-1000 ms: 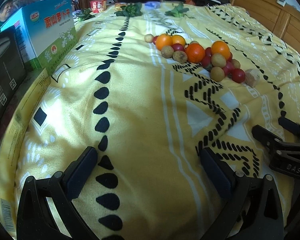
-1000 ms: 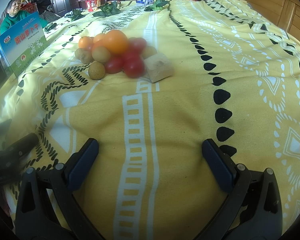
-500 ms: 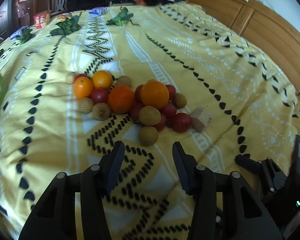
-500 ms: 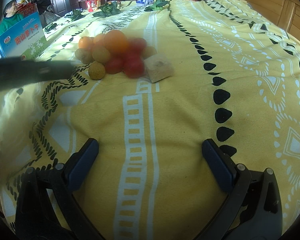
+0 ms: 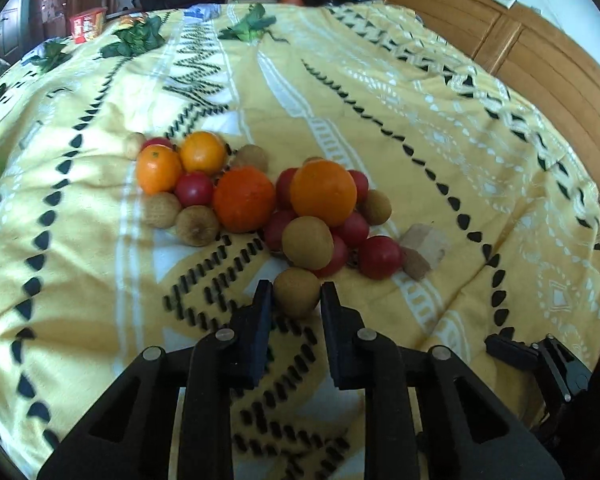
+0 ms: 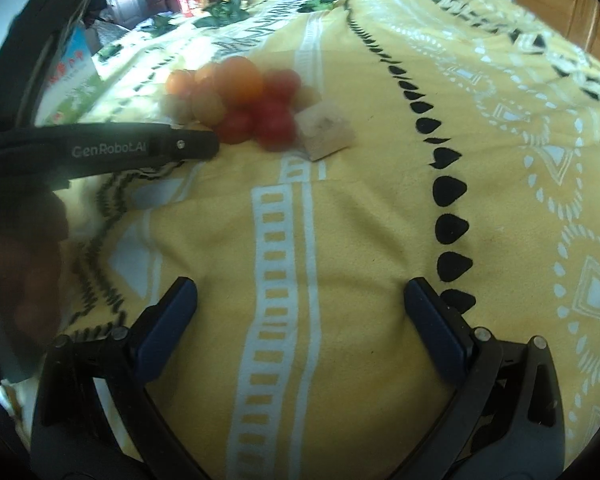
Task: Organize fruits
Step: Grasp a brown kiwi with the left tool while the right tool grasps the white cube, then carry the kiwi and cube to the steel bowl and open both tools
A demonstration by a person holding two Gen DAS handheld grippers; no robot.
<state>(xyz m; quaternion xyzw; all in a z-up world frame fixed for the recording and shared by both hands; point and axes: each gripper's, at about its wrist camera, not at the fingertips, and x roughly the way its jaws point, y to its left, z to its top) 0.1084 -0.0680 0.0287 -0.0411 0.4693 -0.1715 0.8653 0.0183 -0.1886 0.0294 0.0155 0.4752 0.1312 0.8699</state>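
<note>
The left gripper point(image 5: 296, 294) has its jaws closed in on a brown longan point(image 5: 297, 292) at lower centre of the left view, one pad against each side of it; the fruit is round, so no long axis shows. It sits on the yellow blanket point(image 5: 100, 280) at the near edge of the fruit pile point(image 5: 260, 200), just below a second longan point(image 5: 307, 242) and apart from the red tomato point(image 5: 380, 257) to its right. Above these lie two big oranges point(image 5: 323, 193), one at centre and a deeper-coloured one to its left, with two smaller oranges and more longans and tomatoes toward the upper left. A pale wooden block point(image 5: 424, 244) lies at the pile's right edge, touching a small brown fruit.

The right gripper point(image 6: 300, 312) holds its jaws spread wide over bare blanket at the bottom of the right view, grasping nothing. In that view the pile point(image 6: 240, 108) is blurred at upper centre-left, the block point(image 6: 326, 128) at its right, and the left gripper's black body point(image 6: 100, 152) reaches in from the left edge toward the pile. Green leaves point(image 5: 252, 26) and a red box point(image 5: 87, 24) lie at the bed's far end.
</note>
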